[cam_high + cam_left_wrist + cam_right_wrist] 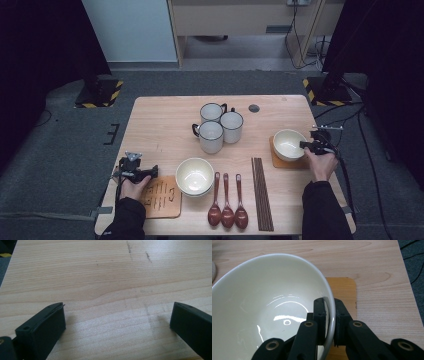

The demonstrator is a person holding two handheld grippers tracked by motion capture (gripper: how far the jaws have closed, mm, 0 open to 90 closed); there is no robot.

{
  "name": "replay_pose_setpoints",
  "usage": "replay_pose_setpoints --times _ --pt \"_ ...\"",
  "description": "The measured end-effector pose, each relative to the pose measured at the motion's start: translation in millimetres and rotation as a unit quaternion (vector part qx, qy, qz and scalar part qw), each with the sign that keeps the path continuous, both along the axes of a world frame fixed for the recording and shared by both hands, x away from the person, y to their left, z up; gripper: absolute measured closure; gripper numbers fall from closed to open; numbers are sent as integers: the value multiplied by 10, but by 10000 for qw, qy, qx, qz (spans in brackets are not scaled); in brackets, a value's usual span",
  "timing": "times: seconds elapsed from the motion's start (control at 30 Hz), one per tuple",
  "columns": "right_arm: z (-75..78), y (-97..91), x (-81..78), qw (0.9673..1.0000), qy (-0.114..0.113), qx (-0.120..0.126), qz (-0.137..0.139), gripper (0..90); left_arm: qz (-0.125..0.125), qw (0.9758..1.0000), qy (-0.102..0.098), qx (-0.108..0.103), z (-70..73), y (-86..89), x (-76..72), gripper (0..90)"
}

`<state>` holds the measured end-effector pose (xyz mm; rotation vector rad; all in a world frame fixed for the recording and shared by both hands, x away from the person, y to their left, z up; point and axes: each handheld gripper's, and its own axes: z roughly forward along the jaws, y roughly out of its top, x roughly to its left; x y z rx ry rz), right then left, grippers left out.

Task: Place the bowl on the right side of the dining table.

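Now, right gripper (329,322): jaws pinching bowl (267,315) rim.
Bowl: on mat (344,290), table's (160,125) three o'clock side.
Handling: likely rigid, glossy, breakable; rim grip suits.
Left gripper (117,322): spread, empty.

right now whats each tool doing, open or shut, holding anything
Left tool: open, nothing between its jaws, over bare table.
Right tool: shut on the rim of the bowl on the mat.

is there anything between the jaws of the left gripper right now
No, the left gripper has its jaws standing wide apart over bare table, with nothing between them.
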<state>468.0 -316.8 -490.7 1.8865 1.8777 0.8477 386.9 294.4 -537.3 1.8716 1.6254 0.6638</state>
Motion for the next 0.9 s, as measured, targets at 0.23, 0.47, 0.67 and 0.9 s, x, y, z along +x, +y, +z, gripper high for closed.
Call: replay_pose_setpoints --times 0.23,0.47,0.67,0.9 --pt "2 -4 -3 10000 3 -20 7 831 -1 10000 1 -1 0 0 0 0" --pt "18 -17 -19 9999 -101 -80 -3 821 -2 10000 -7 0 2 5 -1 0" --pt "122 -9 -73 9989 -451 -84 28 717 85 10000 -33 -1 13 12 -23 31" --pt "198 -2 -145 9956 -909 -115 194 596 180 9995 -182 -175 98 36 -65 114"
